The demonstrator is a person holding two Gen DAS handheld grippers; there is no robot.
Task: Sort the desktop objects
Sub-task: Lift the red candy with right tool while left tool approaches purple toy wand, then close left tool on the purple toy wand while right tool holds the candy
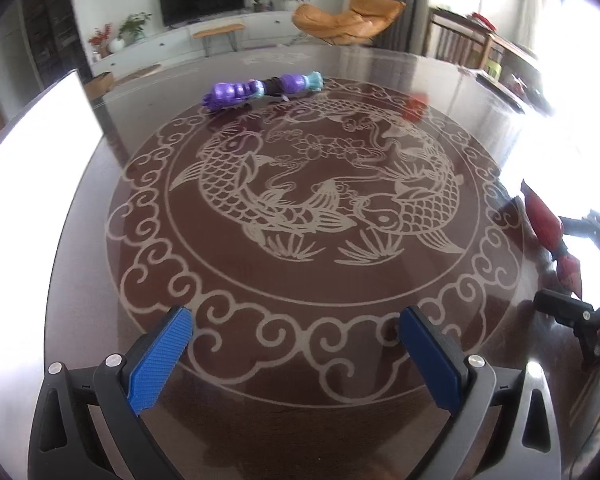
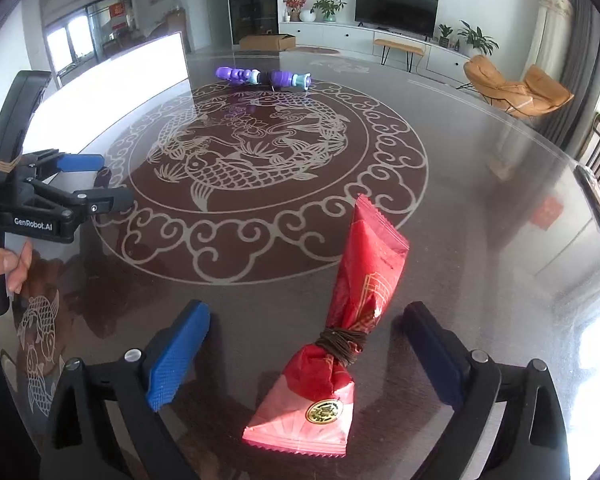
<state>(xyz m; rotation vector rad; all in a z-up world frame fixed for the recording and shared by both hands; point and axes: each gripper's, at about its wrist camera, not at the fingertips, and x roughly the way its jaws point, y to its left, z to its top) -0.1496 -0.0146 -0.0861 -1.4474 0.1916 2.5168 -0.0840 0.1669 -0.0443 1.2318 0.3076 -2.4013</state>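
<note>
Right gripper [image 2: 304, 354]: we read the jaws as spread wide; the red packet [image 2: 342, 332] lies between them on the glass, with a clear gap to the blue pad [image 2: 176, 356] on one side and to the dark pad [image 2: 434, 354] on the other; nothing is pinched.
Left gripper [image 1: 296, 356]: jaws spread, with only bare table [image 1: 300, 280] between the pads; it hangs over the near rim of the fish pattern and carries nothing.
Red packet, placement: it rests flat, its sealed end with the gold sticker nearest the right camera, its tied waist level with the pads, its crimped end pointing toward the table centre; we judge it set down here as one sorted item, apart from the toy.
Purple toy [image 1: 260, 90]: it lies on its side at the far rim of the pattern, well apart from both grippers and from the packet; we judge it the item not yet handled.
White board [image 2: 112, 80]: it stands at the left edge of the table; its purpose we cannot tell.
Right view only: the packet whole, its string and sticker; the left gripper [image 2: 96, 182] from the side, jaws apart; fingers [image 2: 18, 264] of the person on its handle.
Left view only: the packet [image 1: 548, 232] as a red sliver at the right edge beside part of the right gripper; a direct line across the pattern to the toy; we judge the left gripper better placed to take it.
</note>
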